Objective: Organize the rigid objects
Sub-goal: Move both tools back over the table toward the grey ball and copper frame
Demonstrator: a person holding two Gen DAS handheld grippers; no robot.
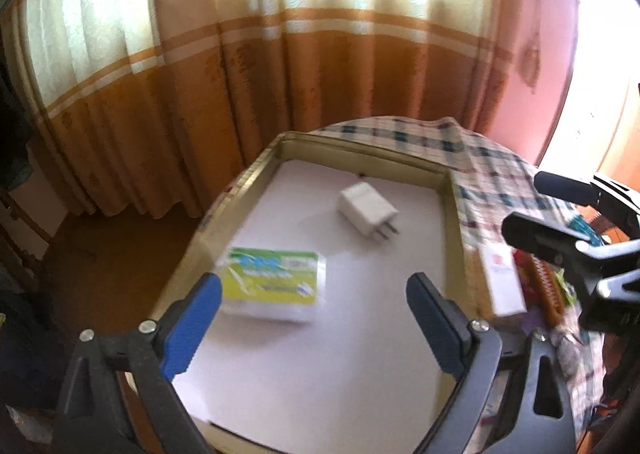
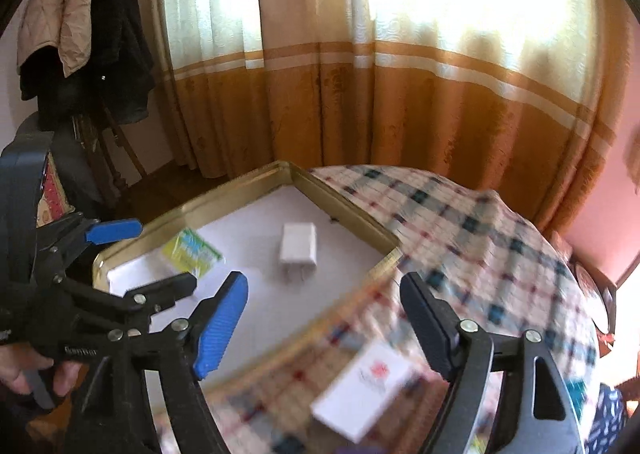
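Note:
A gold-rimmed tray (image 1: 454,222) with a white floor sits on a plaid-covered table (image 2: 460,222). In it lie a white charger plug (image 1: 366,210) and a green-and-white packet (image 1: 274,282); both also show in the right wrist view, the plug (image 2: 297,250) and the packet (image 2: 192,254). My left gripper (image 1: 314,300) is open and empty above the tray, just short of the packet. My right gripper (image 2: 324,306) is open and empty over the tray's near edge. A white box with a red mark (image 2: 362,394) lies on the cloth below it, and shows beside the tray in the left wrist view (image 1: 504,286).
Small colourful items (image 1: 548,290) lie on the cloth right of the tray. Orange and cream curtains (image 1: 280,66) hang behind the table. Coats (image 2: 84,38) hang on a rack at the far left. The table edge drops to a dark floor on the left.

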